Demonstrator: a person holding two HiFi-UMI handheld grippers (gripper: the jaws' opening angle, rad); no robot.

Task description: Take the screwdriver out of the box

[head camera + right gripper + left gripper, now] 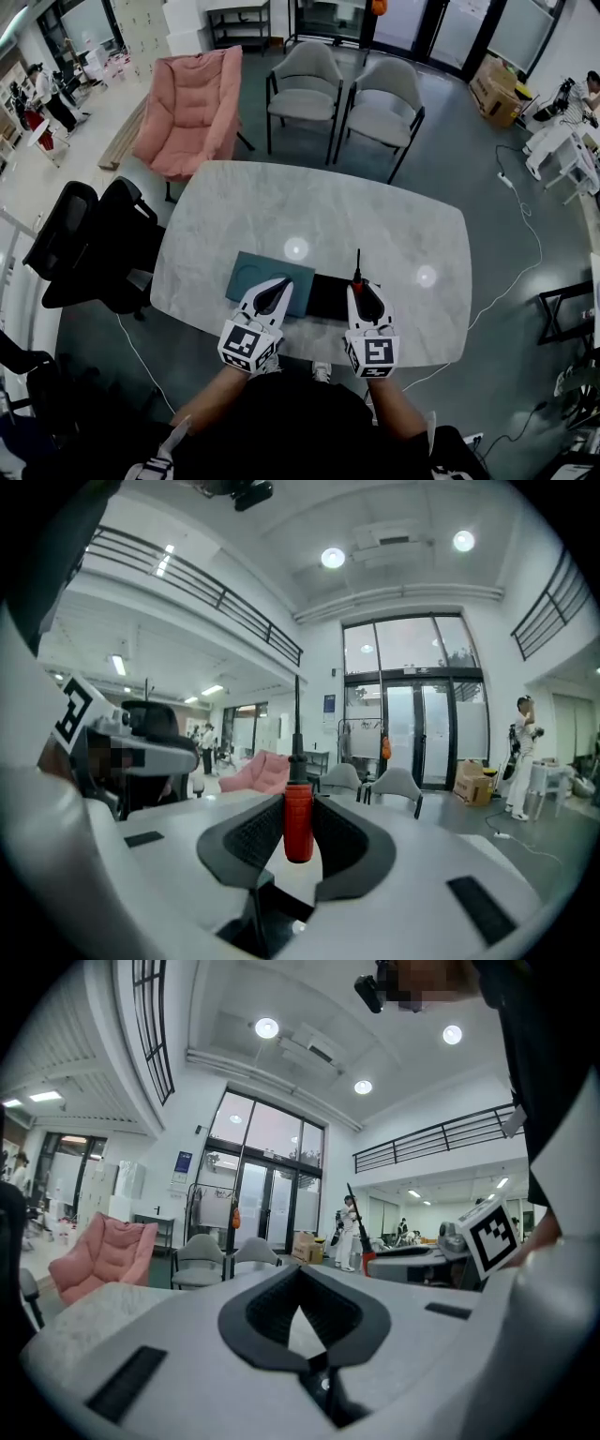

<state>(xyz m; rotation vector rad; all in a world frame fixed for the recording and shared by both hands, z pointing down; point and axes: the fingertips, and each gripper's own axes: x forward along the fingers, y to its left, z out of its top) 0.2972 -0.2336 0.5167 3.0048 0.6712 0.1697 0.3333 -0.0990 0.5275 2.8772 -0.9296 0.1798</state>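
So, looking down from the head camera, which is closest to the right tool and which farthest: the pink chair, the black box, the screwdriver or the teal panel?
Starting from the right tool:
1. Screwdriver, gripped in its jaws.
2. Black box, just to its left.
3. Teal panel, further left, past the box.
4. Pink chair, far off at upper left.

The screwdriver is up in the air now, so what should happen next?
Probably carry the screwdriver sideways and lay it on the table. The right tongs grip its red handle, and it is already out of the black box.
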